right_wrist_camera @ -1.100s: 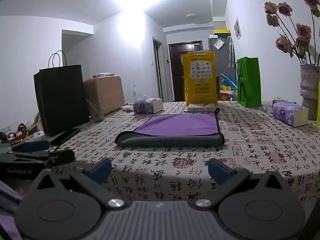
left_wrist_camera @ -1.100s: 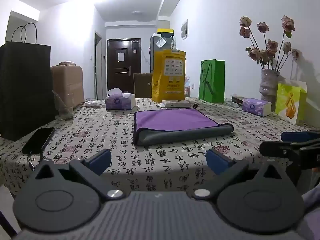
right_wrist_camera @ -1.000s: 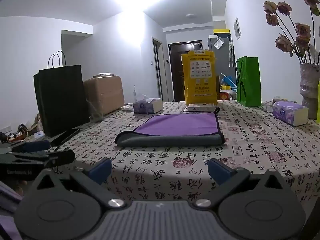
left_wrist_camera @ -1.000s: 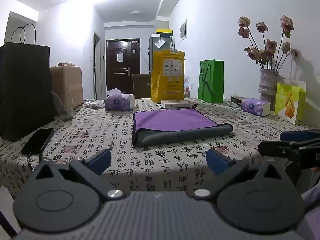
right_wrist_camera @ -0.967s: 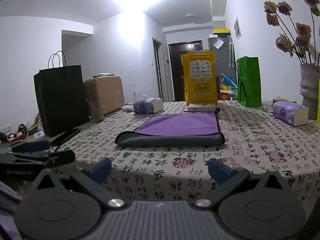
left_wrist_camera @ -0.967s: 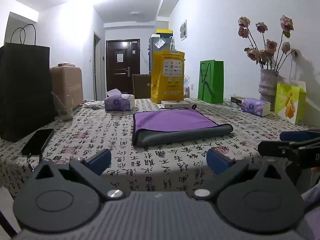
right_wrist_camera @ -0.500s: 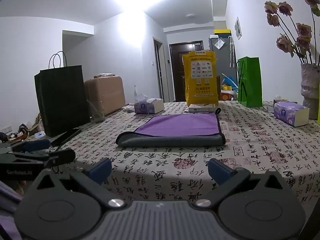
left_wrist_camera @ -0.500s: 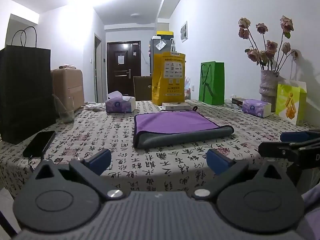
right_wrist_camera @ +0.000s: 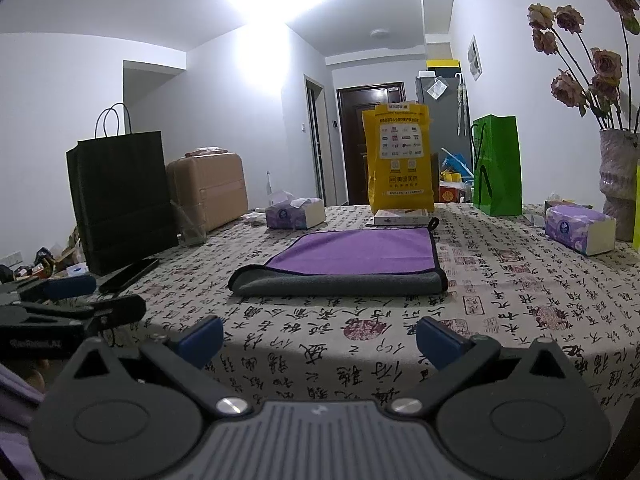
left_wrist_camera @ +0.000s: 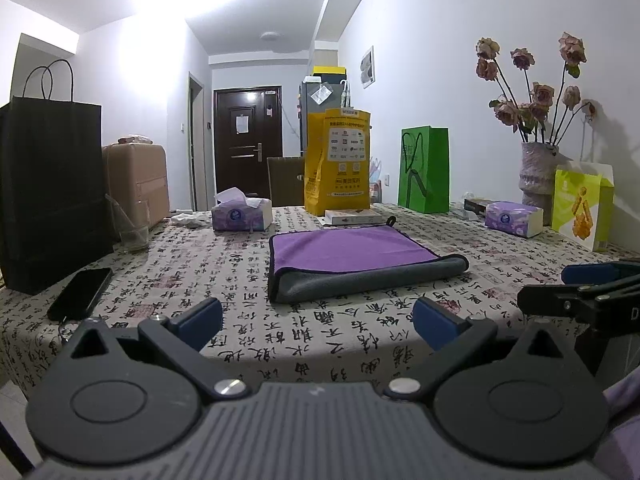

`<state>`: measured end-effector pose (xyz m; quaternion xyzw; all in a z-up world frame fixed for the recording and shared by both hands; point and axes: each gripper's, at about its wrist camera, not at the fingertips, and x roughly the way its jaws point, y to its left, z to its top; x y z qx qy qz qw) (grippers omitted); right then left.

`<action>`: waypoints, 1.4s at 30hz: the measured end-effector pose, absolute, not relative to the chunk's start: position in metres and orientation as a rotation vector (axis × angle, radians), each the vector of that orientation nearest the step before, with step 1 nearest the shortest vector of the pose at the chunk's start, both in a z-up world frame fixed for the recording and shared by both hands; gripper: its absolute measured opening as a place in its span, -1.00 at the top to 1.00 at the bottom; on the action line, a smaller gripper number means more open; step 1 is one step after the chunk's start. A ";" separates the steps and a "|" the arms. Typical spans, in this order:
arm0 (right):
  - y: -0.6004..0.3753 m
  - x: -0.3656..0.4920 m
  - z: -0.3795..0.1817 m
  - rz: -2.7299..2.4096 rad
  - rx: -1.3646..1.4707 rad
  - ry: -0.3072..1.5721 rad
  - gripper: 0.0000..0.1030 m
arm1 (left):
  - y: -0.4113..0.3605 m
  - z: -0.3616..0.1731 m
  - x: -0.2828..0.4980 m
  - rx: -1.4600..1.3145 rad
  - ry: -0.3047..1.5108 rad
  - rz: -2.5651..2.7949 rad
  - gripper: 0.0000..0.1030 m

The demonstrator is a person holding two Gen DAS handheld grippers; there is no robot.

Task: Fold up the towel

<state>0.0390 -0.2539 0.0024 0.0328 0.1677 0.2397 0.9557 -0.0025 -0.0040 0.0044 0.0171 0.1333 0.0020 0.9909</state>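
Note:
A purple towel with a grey underside (left_wrist_camera: 348, 254) lies folded flat on the patterned tablecloth (left_wrist_camera: 192, 264), its grey fold edge facing me. It also shows in the right wrist view (right_wrist_camera: 352, 260). My left gripper (left_wrist_camera: 318, 318) is open and empty, held low off the table's near edge, short of the towel. My right gripper (right_wrist_camera: 320, 338) is open and empty, also held off the near edge. The right gripper shows at the right side of the left wrist view (left_wrist_camera: 588, 292), and the left gripper shows at the left side of the right wrist view (right_wrist_camera: 68, 304).
A black paper bag (left_wrist_camera: 48, 192), a phone (left_wrist_camera: 80, 294) and a glass (left_wrist_camera: 134, 228) stand at the left. Tissue boxes (left_wrist_camera: 240, 216) (left_wrist_camera: 514, 218), a yellow bag (left_wrist_camera: 338, 164), a green bag (left_wrist_camera: 424, 170), a flat box (left_wrist_camera: 352, 217), a flower vase (left_wrist_camera: 538, 180) and a lime bag (left_wrist_camera: 582, 208) ring the towel.
Both grippers have dropped slightly, so the table and towel sit a little higher in view. The towel has not moved. Both grippers stay open.

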 end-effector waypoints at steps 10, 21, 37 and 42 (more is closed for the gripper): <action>-0.255 0.040 0.002 0.481 0.070 0.348 -1.00 | -0.004 0.004 -0.002 0.033 0.269 0.004 -1.00; -0.255 0.040 0.002 0.479 0.071 0.348 -1.00 | -0.004 0.004 -0.003 0.033 0.270 0.004 -1.00; -0.254 0.039 0.000 0.481 0.071 0.351 -1.00 | -0.004 0.003 -0.003 0.033 0.270 0.004 -1.00; -0.255 0.039 0.000 0.480 0.074 0.352 -1.00 | -0.004 0.004 -0.003 0.033 0.269 0.004 -1.00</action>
